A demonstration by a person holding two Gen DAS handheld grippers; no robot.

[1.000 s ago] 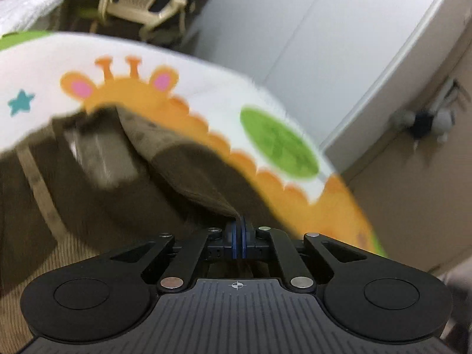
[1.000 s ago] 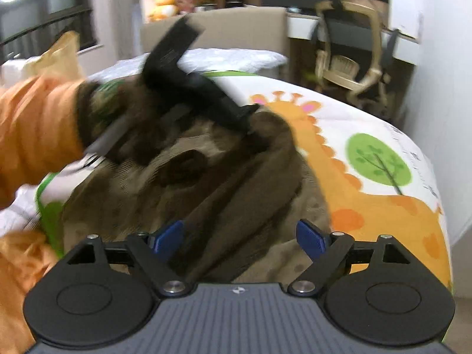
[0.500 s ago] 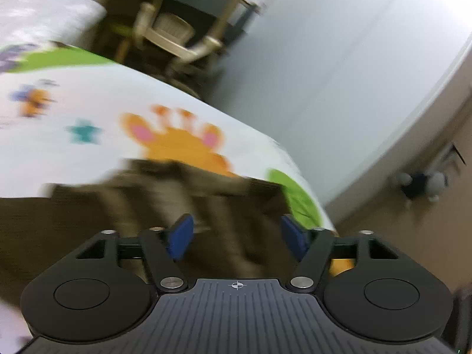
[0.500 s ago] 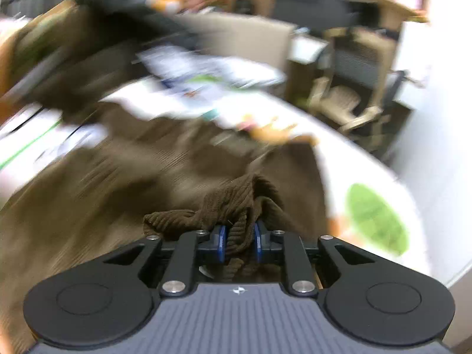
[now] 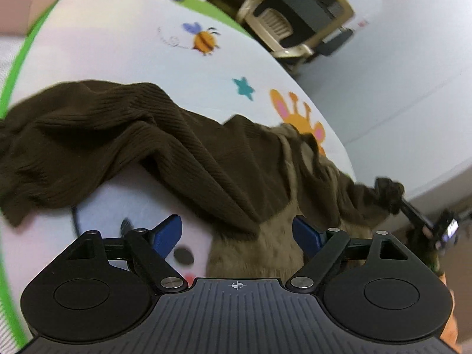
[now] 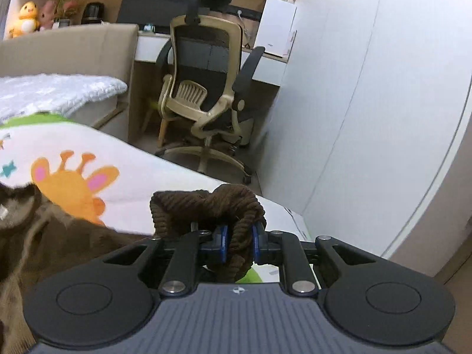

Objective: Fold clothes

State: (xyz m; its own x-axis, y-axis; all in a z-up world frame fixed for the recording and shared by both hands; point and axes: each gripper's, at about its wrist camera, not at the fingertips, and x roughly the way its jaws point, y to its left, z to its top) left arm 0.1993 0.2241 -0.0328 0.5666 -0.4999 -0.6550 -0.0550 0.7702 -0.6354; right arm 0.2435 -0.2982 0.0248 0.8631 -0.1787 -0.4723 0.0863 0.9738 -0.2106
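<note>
A single dark brown ribbed corduroy garment [image 5: 183, 147] lies rumpled across a white bedsheet printed with cartoon animals [image 5: 124, 59], its paler, fuzzy tan lining [image 5: 265, 247] turned up near the lower middle of the left wrist view. The left gripper [image 5: 237, 233], a black plastic tool with two blue pads, has its jaws opening wide above the cloth; a fold of the garment sits between the pads, but neither presses on it. At the right edge of that view, one corner of the garment stretches out taut to the other tool.

The right gripper [image 6: 238, 243] has its jaws clamped on a thick bunched roll of the same corduroy [image 6: 206, 203], the ribbed cloth bulging up over the two blue pads, and the rest of the garment trails off to the lower left.

The sheet's print shows one orange giraffe head [image 6: 70, 183], one teal star [image 5: 244, 88] and one striped bee [image 5: 203, 39]. Beyond the bed stands one office chair with a cream plastic frame and black mesh back [image 6: 203, 67], pushed toward a white desk [image 6: 150, 48]. Two plush toys [image 6: 28, 19], one yellow and one pink, sit on a shelf, and a knitted white blanket [image 6: 59, 91] covers the far end of the bed.
</note>
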